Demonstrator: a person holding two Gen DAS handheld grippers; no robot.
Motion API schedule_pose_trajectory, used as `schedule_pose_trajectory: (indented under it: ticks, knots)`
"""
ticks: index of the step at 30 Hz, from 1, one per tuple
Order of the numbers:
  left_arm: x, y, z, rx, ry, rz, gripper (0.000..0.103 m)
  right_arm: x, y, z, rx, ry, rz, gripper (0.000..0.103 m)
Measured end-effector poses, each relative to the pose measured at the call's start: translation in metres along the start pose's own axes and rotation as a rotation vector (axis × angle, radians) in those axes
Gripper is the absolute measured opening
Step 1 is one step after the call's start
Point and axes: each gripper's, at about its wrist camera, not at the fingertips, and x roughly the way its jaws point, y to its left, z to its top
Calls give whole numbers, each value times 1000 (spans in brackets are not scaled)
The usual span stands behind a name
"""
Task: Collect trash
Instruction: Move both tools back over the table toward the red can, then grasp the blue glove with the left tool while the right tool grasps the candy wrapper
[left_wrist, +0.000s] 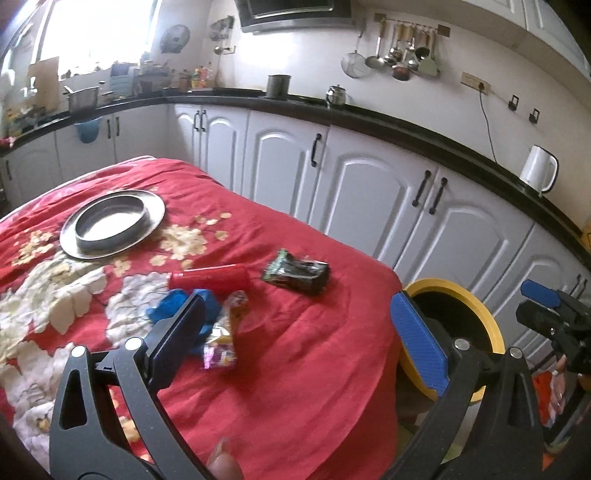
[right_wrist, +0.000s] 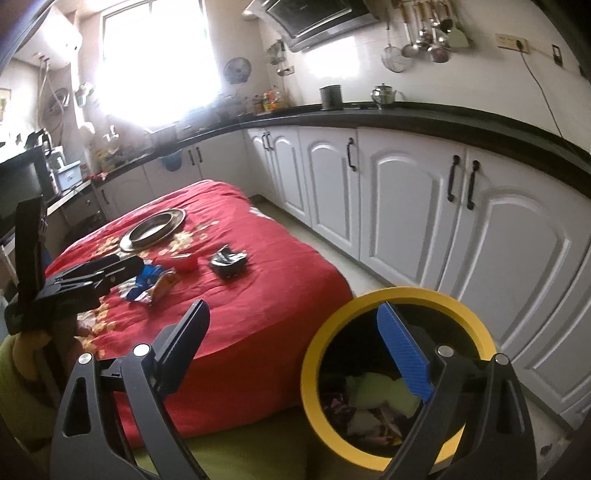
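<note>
We hold the left gripper (left_wrist: 295, 343) above the red floral cloth (left_wrist: 303, 369), its jaws spread wide and empty. At ten o'clock from it lie a colourful wrapper (left_wrist: 223, 339) touching a blue wrapper (left_wrist: 173, 308), with a red bottle (left_wrist: 212, 278) just beyond. At twelve o'clock sits a dark crumpled packet (left_wrist: 297, 273), apart from the others. A steel plate (left_wrist: 110, 223) rests further off at eleven o'clock. Our right gripper (right_wrist: 291, 354) hangs over the yellow-rimmed bin (right_wrist: 369, 297) beside the table, jaws released and holding nothing. Inside the bin, at five o'clock from this gripper, we see a pale green scrap (right_wrist: 376, 391) among other litter.
</note>
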Motion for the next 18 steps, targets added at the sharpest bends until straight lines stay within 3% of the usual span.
schedule_pose_trajectory:
  ticks: [18]
  knots:
    - [-16, 48, -7, -55, -7, 77, 92, 24, 51, 20, -69, 21, 99, 90]
